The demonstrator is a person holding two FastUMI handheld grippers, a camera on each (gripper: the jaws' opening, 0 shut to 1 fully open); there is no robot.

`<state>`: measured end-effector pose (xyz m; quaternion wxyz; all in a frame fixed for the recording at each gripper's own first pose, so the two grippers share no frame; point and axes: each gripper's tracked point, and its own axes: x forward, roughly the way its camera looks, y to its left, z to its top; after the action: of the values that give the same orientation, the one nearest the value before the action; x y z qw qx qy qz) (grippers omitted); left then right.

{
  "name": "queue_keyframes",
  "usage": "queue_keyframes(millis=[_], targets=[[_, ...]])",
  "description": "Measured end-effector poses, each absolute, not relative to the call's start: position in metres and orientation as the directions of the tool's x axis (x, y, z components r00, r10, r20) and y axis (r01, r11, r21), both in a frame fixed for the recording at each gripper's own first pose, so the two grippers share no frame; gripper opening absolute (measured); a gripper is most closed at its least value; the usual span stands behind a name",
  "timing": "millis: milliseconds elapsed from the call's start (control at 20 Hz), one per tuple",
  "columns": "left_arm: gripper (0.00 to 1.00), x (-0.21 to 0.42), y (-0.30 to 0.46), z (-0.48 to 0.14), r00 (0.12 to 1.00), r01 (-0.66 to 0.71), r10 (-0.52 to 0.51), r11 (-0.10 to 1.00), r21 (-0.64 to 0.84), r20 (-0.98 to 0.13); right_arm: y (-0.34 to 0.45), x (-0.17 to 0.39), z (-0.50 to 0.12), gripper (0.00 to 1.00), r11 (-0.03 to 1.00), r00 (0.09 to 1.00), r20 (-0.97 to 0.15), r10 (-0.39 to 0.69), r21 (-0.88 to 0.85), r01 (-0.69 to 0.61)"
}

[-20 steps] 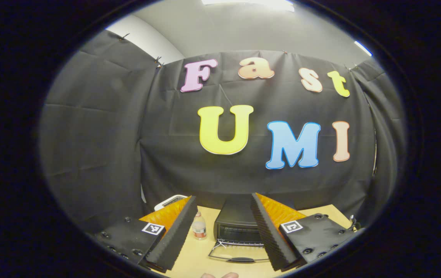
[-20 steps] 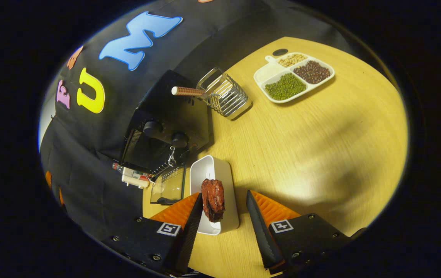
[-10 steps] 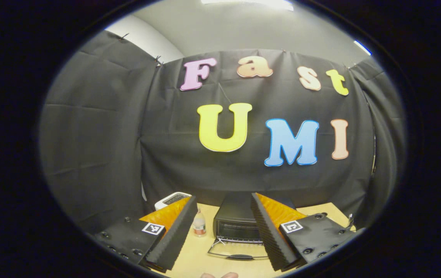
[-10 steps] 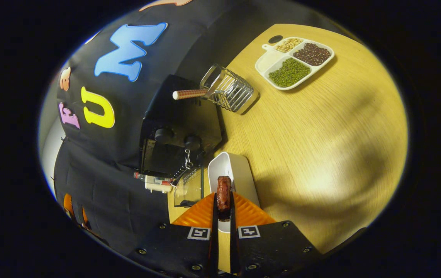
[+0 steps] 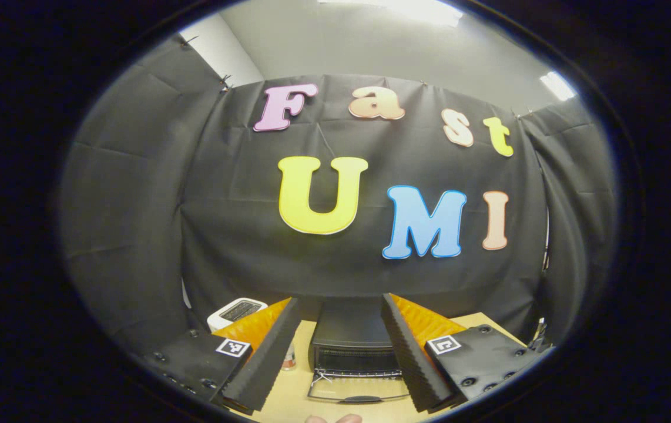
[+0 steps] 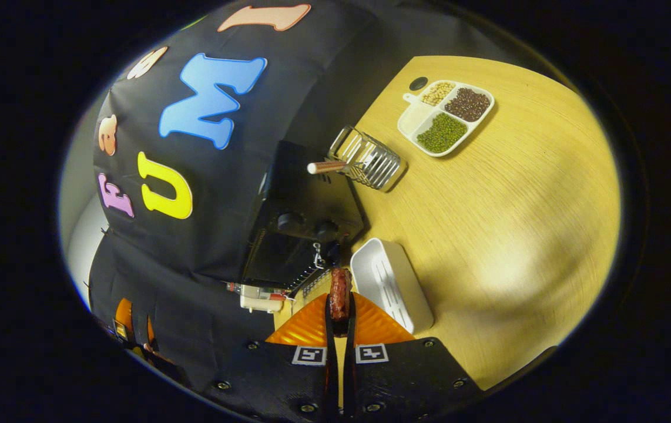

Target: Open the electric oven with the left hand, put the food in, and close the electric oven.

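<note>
Two hand-held grippers are listed, nearest items first. Right hand-held gripper (image 6: pixel 339 320): fingers closed on the food (image 6: pixel 340 294), a reddish-brown piece gripped on both sides and held upright above the desk (image 6: pixel 517 194). Just beside it, a white dish (image 6: pixel 391 285) is recorded with nothing in it. Beyond, the electric oven (image 6: pixel 306 235) is entered with its glass door (image 5: pixel 359 389) folded down, so opening is judged done. Left hand-held gripper (image 5: pixel 338 352): fingers spread wide, nothing held, aimed at the oven front from a short way back. Farther off are listed a wire rack (image 6: pixel 368 164) with a handled tool, and a divided tray (image 6: pixel 444 114) of beans. Outstanding, by estimate: food to be placed inside, door to be shut.
</note>
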<state>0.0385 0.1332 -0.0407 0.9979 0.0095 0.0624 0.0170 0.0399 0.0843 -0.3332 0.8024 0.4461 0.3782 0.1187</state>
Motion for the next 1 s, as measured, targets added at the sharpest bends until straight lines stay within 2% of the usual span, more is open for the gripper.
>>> queue_keyframes(millis=[450,750,850,1000], targets=[[0.97,0.04,0.169,-0.051,0.99,0.041,-0.041,0.999,-0.005,-0.138,0.161,0.042,-0.265,0.04,0.539,0.718,-0.39,0.576,0.842,0.024],[0.97,0.032,0.187,-0.046,0.989,0.053,-0.052,0.999,0.007,-0.136,0.219,0.063,-0.273,0.04,0.554,0.682,-0.393,0.617,0.832,-0.022],[0.94,0.029,0.193,-0.049,0.988,0.056,-0.054,0.998,0.012,-0.147,0.237,0.078,-0.283,0.04,0.557,0.675,-0.402,0.619,0.831,-0.016],[0.95,0.023,0.21,-0.055,0.984,0.047,-0.04,0.998,0.037,-0.173,0.261,0.103,-0.303,0.04,0.556,0.677,-0.421,0.604,0.831,0.02]])
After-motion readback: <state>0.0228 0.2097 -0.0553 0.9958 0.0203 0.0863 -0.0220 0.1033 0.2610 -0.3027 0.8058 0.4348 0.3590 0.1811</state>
